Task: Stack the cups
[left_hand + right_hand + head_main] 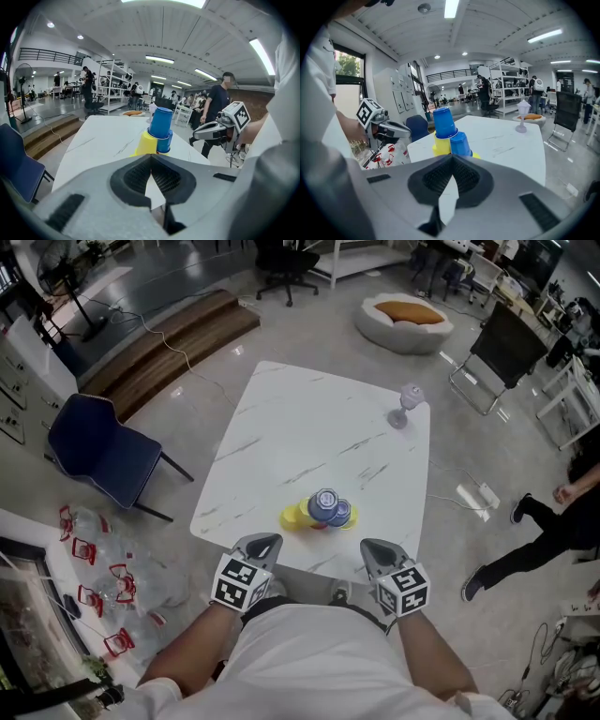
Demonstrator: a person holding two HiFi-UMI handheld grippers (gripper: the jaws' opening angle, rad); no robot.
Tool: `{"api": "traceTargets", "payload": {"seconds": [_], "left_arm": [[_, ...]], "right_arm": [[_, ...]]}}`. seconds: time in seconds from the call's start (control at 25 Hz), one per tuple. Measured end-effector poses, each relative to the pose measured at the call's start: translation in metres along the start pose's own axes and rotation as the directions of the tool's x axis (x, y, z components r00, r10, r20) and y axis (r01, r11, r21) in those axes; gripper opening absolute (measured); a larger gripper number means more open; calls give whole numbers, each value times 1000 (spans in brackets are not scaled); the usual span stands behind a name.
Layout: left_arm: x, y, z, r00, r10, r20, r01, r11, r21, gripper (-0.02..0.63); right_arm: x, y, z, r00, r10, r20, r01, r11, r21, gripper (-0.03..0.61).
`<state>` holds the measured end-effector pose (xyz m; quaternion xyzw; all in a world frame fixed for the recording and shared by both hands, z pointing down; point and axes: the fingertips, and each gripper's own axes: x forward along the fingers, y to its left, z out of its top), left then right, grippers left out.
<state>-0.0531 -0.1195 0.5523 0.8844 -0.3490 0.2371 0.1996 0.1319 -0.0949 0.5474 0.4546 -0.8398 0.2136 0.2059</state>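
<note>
At bench (309,427) near edge | cups (321,511) clustered: blue cup (444,123) seated on yellow cup (440,144), second blue cup (460,143) beside, unstacked | left hand-held gripper (263,545), right hand-held gripper (374,551): closed, empty, apart from cups | stacking judged partly done

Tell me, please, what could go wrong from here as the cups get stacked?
The upper blue cup perches on the yellow cup, with the lower blue cup crowded against them; grabbing one could topple the rest.
The cluster sits near the front edge of the table, so a knocked cup might roll off.
The left gripper and right gripper have fingers shut; approaching like that would likely shove cups.
</note>
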Motion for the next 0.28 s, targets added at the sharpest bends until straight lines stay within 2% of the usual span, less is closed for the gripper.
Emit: {"api": "traceTargets", "payload": {"seconds": [0.28], "left_arm": [[1,5,-3,1000,8,-3,-8,1000,-3,5]], "right_arm": [[3,-2,-3,1000,0,0,0,1000,6,5]]}}
